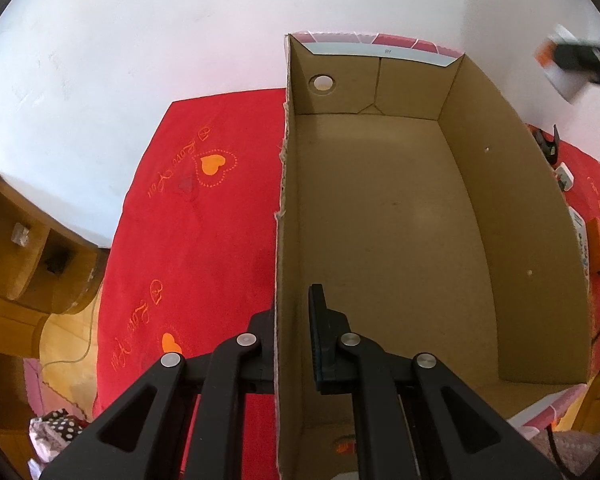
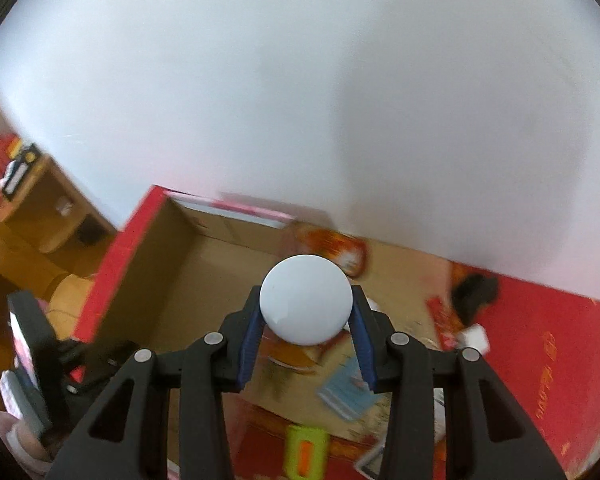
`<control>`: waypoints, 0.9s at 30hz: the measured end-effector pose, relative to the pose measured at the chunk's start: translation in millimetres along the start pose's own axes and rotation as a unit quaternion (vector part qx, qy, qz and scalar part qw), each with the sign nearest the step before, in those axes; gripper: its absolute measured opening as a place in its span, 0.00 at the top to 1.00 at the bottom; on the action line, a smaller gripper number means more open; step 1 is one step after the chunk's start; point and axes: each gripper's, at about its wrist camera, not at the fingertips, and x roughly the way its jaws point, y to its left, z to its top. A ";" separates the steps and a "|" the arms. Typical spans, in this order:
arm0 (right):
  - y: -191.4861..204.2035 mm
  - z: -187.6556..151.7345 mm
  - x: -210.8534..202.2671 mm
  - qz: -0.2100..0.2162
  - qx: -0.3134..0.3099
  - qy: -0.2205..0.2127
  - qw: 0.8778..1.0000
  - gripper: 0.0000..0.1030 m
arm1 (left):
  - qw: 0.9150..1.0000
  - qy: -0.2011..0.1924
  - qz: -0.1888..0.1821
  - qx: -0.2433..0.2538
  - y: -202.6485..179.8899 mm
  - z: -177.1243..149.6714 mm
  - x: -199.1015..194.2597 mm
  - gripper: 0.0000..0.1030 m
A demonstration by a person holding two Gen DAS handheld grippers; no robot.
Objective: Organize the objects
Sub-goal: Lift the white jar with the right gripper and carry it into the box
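Note:
An open cardboard box, red on the outside, rests on a red blanket, and its brown floor is bare. My left gripper is shut on the box's left wall, one finger outside and one finger inside. My right gripper is shut on a smooth white ball, carried in the air above the box. In the left wrist view the right gripper is a dark blur at the top right, beyond the box's right wall. In the right wrist view the left gripper is at the lower left, with a hand under it.
To the right of the box lie a black clip, a white plug and an orange item. Under the ball are blurred colourful items, among them a green and orange one. Wooden shelves stand to the left, and a white wall behind.

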 end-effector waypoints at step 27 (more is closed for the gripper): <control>93.2 32.9 162.2 0.044 -0.045 0.119 0.991 0.61 | 0.999 0.007 -0.041 -0.001 15.1 -8.2 1.8 0.89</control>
